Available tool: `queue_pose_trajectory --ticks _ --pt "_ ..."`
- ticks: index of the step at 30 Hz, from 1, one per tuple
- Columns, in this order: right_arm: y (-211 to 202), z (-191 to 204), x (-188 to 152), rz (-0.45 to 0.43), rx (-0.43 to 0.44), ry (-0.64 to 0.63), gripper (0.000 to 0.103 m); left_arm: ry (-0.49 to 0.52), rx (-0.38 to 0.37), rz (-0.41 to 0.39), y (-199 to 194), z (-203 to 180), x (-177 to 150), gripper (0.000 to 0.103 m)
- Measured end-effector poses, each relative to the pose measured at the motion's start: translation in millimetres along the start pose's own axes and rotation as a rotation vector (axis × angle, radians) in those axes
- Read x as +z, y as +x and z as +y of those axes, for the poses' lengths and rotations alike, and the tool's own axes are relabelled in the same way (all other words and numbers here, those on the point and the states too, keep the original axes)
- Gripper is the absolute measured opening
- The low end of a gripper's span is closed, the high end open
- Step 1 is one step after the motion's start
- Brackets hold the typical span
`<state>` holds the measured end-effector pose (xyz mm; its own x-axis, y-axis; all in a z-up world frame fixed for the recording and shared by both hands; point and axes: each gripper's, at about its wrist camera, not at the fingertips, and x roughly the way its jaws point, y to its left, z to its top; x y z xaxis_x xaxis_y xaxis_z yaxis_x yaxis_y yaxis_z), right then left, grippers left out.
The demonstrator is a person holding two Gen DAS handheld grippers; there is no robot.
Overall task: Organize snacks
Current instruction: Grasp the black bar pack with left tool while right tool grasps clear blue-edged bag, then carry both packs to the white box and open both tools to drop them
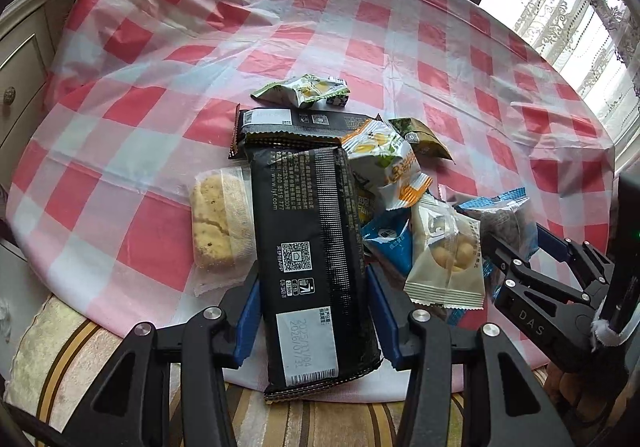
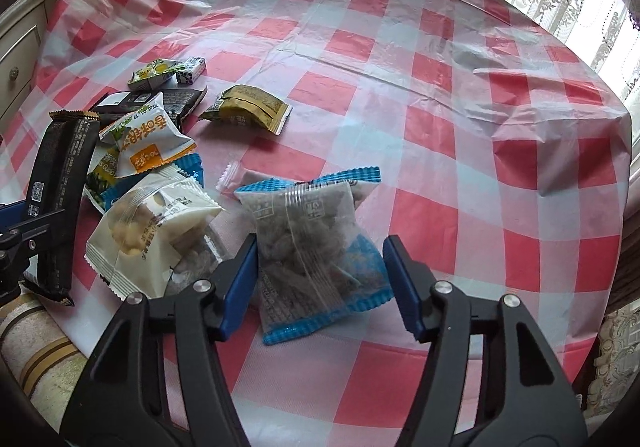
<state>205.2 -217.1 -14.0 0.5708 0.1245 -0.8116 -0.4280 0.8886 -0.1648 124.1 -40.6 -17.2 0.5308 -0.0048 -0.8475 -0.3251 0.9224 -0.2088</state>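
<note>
Left claw [image 1: 314, 311] clamped on black pack [image 1: 308, 247]; right claw [image 2: 320, 287] apart around blue packet [image 2: 316, 247], one pad touching. Close squarely, lift clear.

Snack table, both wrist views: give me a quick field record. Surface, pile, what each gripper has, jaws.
surface: table under red-and-white checked cloth
pile: mixed snack packets, overlapping, at the table's near edge
left gripper: jaws closed on long black packet
right gripper: blue-edged clear packet between the jaws; left pad touches it, right pad stands clear
beside black packet: wrapped biscuit
apart from pile: green-yellow packet
</note>
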Motion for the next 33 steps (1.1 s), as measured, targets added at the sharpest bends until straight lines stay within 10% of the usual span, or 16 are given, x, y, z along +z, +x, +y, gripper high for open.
queue_pose_trajectory --ticks 33 --pt "-90.9 -49.3 -70.3 -0.063 0.022 0.29 0.055 0.109 -0.03 -0.069 -38.7 -37.1 -14.6 0.05"
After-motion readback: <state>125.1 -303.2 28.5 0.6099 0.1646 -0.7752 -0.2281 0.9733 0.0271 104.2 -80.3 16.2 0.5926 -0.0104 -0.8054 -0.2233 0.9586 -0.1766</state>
